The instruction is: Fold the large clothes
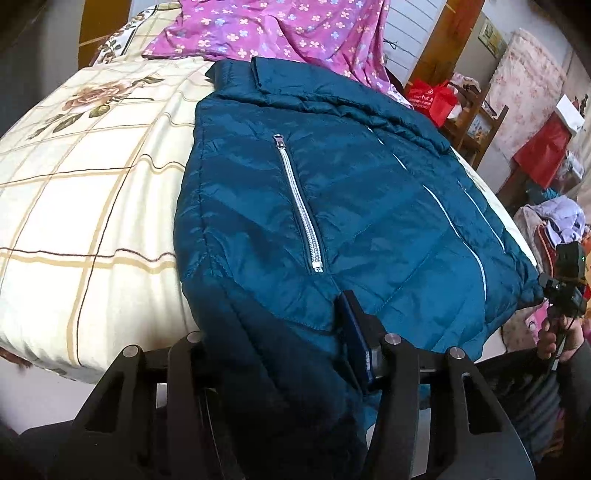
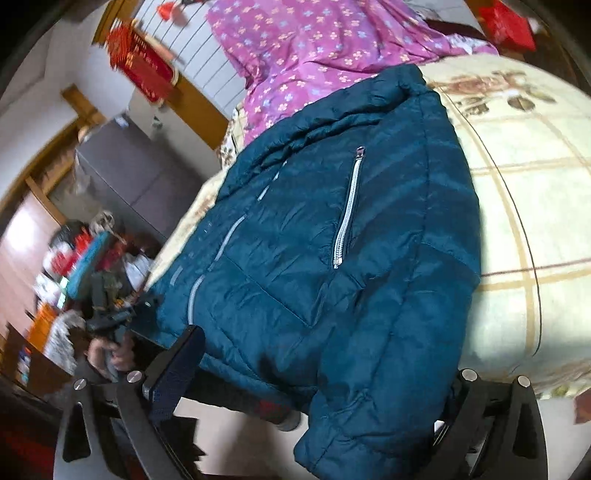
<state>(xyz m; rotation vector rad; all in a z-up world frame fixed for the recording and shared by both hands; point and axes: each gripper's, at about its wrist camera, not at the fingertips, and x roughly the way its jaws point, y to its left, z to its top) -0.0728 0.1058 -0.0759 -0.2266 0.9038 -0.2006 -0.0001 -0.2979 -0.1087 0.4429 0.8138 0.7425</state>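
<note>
Teal jacket [image 1: 332,206] flat on checked bedspread [image 1: 85,192], sleeve over edge.

A lived-in home bedroom: a bed [image 1: 92,192] wearing a cream checked quilt with printed roses, a purple floral sheet [image 1: 280,29] lying rumpled at its head, red gift bags [image 1: 432,99] sitting on wooden shelves, and loose clothes [image 1: 561,218] piling up alongside
</note>
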